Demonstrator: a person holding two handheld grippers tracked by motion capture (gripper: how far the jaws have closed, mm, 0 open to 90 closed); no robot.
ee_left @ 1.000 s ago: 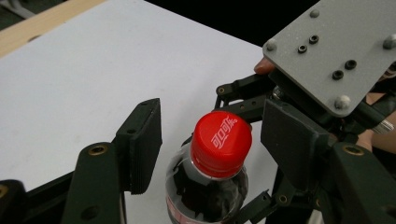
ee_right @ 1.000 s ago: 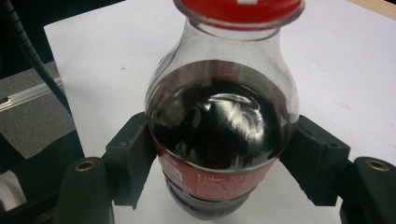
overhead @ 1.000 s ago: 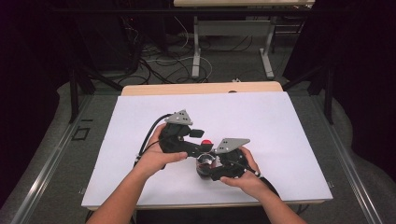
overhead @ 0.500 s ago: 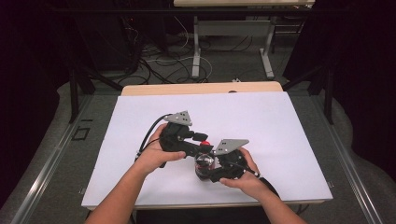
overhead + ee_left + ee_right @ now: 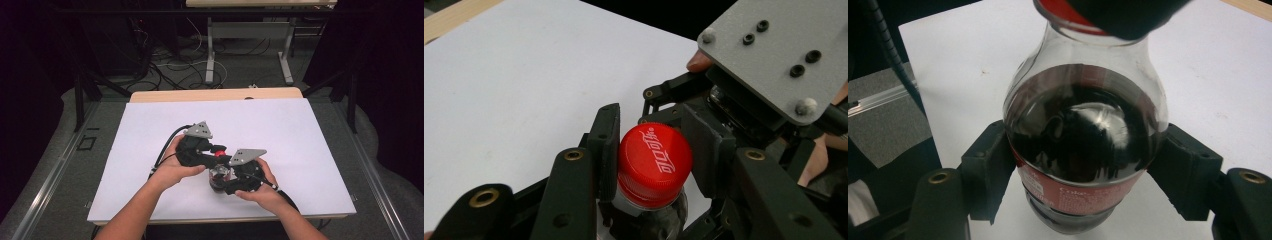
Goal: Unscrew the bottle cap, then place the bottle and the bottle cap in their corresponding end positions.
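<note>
while left hand-held gripper [image 5: 651, 150] clamps red cap [image 5: 655, 162], right hand-held gripper [image 5: 1083, 165] clenches cola-filled bottle [image 5: 1083, 145].

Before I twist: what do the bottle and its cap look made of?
Bottle: clear, glossy, probably thin plastic; reflections on its shoulder, dark drink visible inside, red printed label. Cap: red, likely moulded plastic, smooth top with white lettering, ribbed edge.

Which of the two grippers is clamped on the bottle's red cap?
The left gripper pinches the red cap; the right gripper grips the bottle lower, around its body.
</note>
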